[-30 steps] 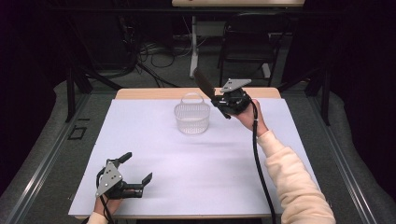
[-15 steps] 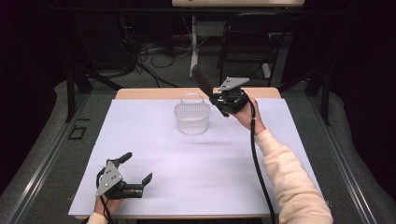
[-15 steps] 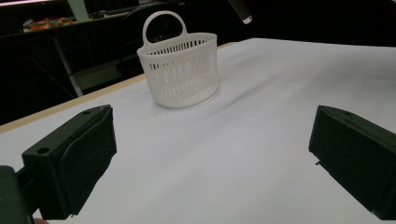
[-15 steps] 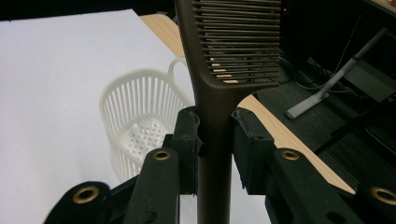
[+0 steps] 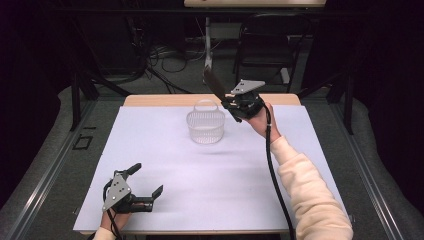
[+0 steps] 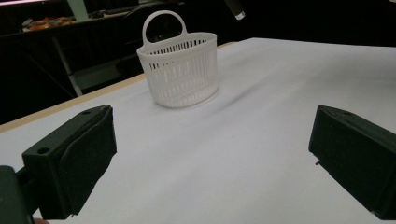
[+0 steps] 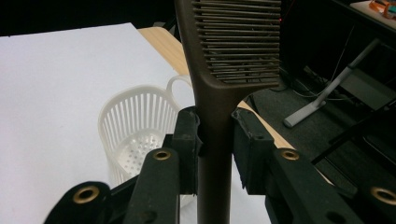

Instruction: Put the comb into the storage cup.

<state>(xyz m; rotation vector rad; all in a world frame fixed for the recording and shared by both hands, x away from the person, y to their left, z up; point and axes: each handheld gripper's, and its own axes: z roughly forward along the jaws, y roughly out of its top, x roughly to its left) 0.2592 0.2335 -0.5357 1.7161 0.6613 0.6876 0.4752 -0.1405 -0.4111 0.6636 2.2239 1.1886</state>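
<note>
A white slotted basket [image 5: 205, 127] with a loop handle stands upright on the white table cover [image 5: 210, 175], toward the far middle. My right gripper [image 5: 231, 101] hovers just right of the basket's rim, shut on the handle of a dark brown comb [image 5: 214, 83] that points up and away. In the right gripper view the comb [image 7: 236, 42] rises between the pads [image 7: 189, 140], with the basket [image 7: 135, 121] below and left. My left gripper [image 5: 147, 179] rests at the near left corner, open and holding nothing. From the left gripper view [image 6: 210, 154] the basket [image 6: 180, 70] stands well ahead.
The wooden far edge of the table [image 5: 165, 100] runs behind the basket. Beyond it are a dark chair [image 5: 265, 45], a pale stand leg [image 5: 207, 55] and floor cables. A black cable [image 5: 272, 165] trails along the person's right sleeve.
The right gripper and its comb have drifted slightly left, toward the basket. The left gripper has stayed put.
</note>
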